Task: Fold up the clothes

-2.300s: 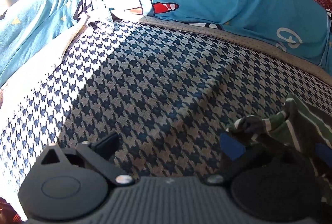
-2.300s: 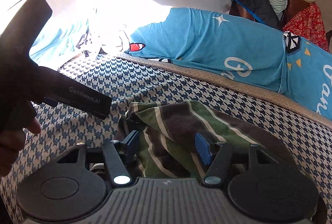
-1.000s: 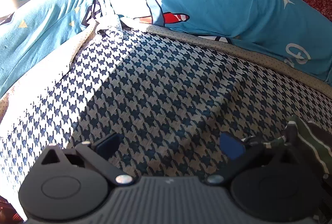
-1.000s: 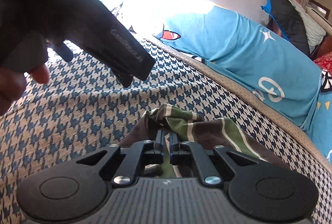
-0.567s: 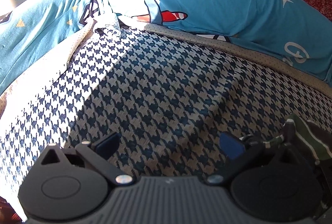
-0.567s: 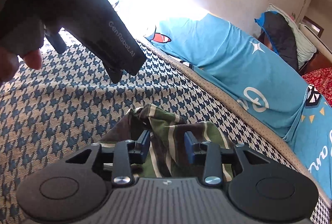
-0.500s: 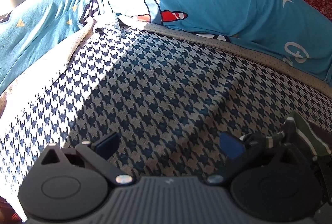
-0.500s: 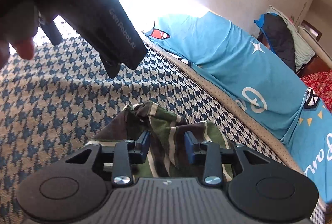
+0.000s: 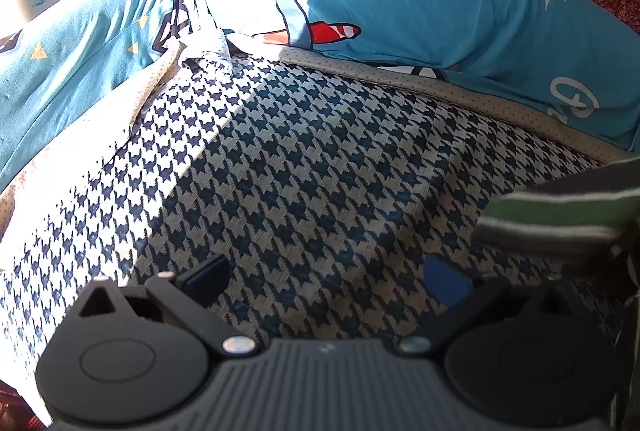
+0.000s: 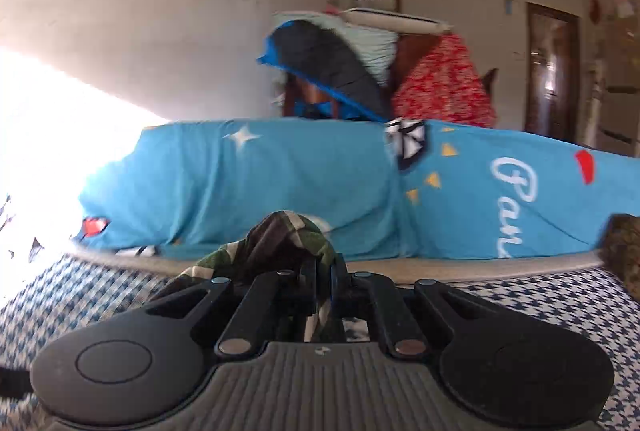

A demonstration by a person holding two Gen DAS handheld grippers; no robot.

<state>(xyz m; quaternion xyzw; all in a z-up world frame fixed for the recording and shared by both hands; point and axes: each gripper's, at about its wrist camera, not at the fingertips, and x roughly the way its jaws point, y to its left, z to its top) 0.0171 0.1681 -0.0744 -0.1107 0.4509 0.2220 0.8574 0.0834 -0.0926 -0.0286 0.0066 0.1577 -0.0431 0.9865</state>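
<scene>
Where the sun cuts across it, the houndstooth bed cover [image 9: 304,167] glares white on the left and lies in shade on the right; it fills most of the left wrist view and shows again low in the right wrist view. Behind it runs a bright blue printed sheet [image 10: 280,187] draped over a long bulk, with white stars, yellow triangles and white lettering. A dotted beige border [image 9: 440,87] lies between the two. Beyond the blue sheet, in the right wrist view, a dark blue-edged cloth [image 10: 328,67] and a red patterned fabric [image 10: 444,83] hang over dark wooden furniture.

The green striped garment [image 10: 280,243] — dark green and brown with pale stripes — is bunched up and lifted off the cover, clamped in the right gripper [image 10: 322,295], whose jaws are pressed nearly together on the cloth. In the left wrist view a fold of the same garment [image 9: 560,211] juts in from the right edge, above the cover.

The left gripper [image 9: 326,277] hangs low over the houndstooth with its jaws spread wide — nothing between them.
</scene>
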